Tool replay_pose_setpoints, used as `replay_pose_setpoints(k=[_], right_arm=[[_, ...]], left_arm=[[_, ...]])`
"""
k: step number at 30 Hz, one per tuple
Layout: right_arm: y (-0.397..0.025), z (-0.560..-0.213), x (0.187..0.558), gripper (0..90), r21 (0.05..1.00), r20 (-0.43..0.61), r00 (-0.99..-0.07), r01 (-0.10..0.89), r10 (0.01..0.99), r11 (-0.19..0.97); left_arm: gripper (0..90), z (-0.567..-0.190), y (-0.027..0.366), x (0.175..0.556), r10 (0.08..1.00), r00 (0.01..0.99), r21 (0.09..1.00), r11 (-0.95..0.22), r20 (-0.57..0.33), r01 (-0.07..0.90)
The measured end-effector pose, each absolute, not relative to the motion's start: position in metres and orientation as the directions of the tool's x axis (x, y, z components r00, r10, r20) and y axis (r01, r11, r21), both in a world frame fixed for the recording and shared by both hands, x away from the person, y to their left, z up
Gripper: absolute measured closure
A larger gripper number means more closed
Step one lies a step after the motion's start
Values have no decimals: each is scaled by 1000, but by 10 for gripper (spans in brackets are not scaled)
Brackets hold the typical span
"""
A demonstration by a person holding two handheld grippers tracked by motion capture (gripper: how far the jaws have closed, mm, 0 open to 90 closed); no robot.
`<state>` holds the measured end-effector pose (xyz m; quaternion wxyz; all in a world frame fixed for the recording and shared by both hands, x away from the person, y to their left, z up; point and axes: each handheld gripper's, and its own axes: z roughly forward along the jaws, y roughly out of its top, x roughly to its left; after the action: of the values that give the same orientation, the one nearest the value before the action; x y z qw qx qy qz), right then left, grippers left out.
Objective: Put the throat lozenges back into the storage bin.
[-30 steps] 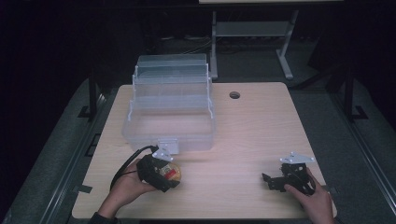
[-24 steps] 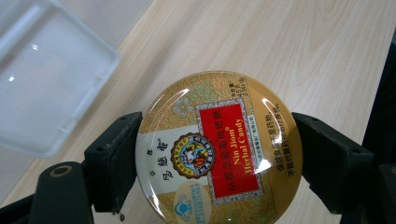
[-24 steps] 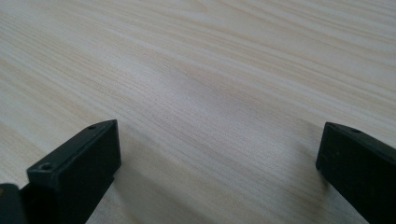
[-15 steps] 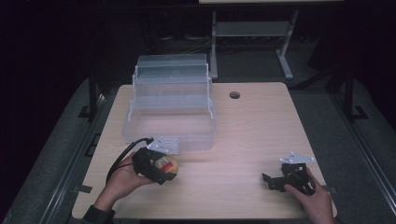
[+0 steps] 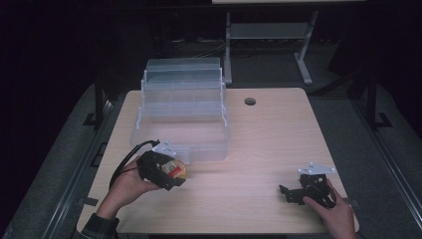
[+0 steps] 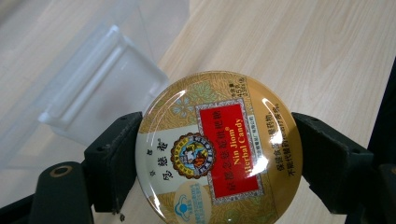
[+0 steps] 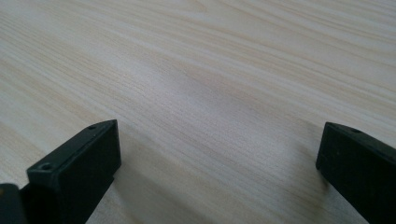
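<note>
Near front left of table (image 5: 268, 129), left gripper (image 5: 166, 172) clamps round herbal candy tin (image 6: 218, 147) by rim, beside clear tiered organizer box (image 5: 181, 112). Glossy tin could slip. Right gripper (image 5: 303, 189) gapes empty.

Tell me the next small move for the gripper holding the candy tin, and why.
Probably lift the left gripper forward over the clear box's near wall. Its jaws clamp the round tin just short of that open box, while the right gripper rests open on the table.
</note>
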<state>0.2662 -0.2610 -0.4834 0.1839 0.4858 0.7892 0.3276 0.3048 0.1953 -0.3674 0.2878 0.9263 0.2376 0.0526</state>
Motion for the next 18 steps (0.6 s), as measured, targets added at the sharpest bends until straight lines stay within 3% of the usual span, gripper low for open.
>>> replay_pose_setpoints(k=[18], right_arm=[[-261, -483, 266, 0, 696, 30, -460, 647, 887, 312]], left_arm=[[196, -348, 197, 323, 483, 875, 565, -712, -38, 417]])
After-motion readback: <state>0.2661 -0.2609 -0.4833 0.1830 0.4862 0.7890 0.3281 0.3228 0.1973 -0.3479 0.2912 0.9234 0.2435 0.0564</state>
